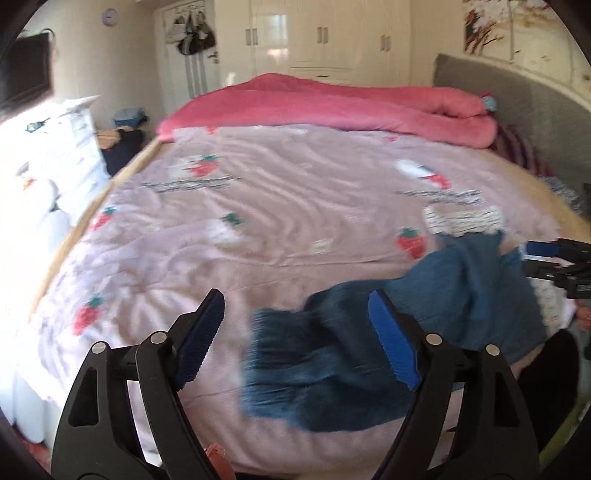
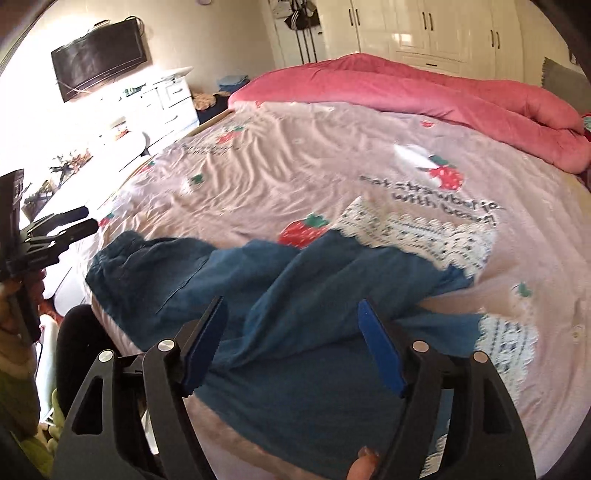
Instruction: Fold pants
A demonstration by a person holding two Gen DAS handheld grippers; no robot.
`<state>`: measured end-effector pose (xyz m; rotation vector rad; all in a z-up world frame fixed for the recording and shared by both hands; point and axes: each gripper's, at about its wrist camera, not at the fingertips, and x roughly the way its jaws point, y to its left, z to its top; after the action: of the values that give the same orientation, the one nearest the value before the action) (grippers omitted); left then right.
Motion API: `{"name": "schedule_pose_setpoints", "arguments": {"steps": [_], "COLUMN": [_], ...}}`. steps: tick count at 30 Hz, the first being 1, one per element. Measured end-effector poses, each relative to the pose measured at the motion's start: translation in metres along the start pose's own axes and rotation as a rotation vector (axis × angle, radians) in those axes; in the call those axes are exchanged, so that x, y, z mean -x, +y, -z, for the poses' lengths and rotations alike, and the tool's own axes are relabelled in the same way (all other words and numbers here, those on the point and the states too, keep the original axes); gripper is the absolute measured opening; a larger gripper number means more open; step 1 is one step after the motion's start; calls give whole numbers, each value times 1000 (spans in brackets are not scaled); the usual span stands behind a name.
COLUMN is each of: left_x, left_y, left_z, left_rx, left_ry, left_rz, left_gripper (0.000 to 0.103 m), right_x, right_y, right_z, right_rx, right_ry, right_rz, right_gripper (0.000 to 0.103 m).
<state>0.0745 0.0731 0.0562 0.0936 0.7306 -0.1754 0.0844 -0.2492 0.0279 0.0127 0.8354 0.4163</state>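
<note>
Both grippers hovering with jaws spread above blue pants on a bed.

The left gripper (image 1: pixel 295 332) and right gripper (image 2: pixel 291 339) are gaping wide, pinching nothing, while the blue pants (image 2: pixel 258 295), their cuffs trimmed in white patterned fabric, are lying rumpled across a pink strawberry-print bedspread (image 1: pixel 280 184); a pink blanket (image 2: pixel 424 92) is lying bunched along the far side.

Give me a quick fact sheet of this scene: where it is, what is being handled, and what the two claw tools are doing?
Place: bedroom, on a bed
Surface: pink strawberry-print bedspread
Item: blue pants, lying crumpled, with white patterned cuffs
Left gripper: open, nothing between its pads
Right gripper: open, above the pants, nothing gripped
Background: rolled pink blanket, white wardrobe
</note>
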Motion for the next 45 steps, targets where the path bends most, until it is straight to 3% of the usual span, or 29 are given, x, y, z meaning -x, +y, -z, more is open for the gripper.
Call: {"name": "schedule_pose_setpoints", "arguments": {"steps": [3,8,14,22,28,31,33,36,37,38,41,45], "left_x": [-5,-14,-30,-51,-70,-80,-87,-95,-97,-100,-106,-111], "left_y": [-26,-76,-119,-148,-154,-157,-158,-159,-160,-160,-160,-160], "left_z": [-4,-6,3,22,30,31,33,34,34,34,35,35], "left_rx": [-55,-120,-162,-175,-160,-151,-144,-140,-140,-138,-125,-123], "left_ry": [-9,-15,25,118,156,176,193,211,214,217,232,244], "left_rz": [21,150,260,377,393,403,412,423,426,426,430,436], "left_gripper": [80,85,86,86,86,79,74,63,61,59,51,40], "right_x": [2,-1,-23,-80,-138,-169,-182,-197,-202,-203,-187,-132], "right_y": [-9,-22,-33,-43,-44,-50,-54,-57,-57,-57,-58,-79], "right_z": [-10,-30,-57,-91,-107,-111,-112,-112,-110,-109,-110,-114], "right_rx": [-5,5,29,66,115,118,108,80,78,78,65,-10], "right_ry": [-8,-18,19,105,207,275,307,355,380,387,335,204], "right_rz": [31,76,81,81,104,127,122,64,48,38,10,-21], "right_gripper": [76,85,89,89,89,89,86,58,32,15,10,9]}}
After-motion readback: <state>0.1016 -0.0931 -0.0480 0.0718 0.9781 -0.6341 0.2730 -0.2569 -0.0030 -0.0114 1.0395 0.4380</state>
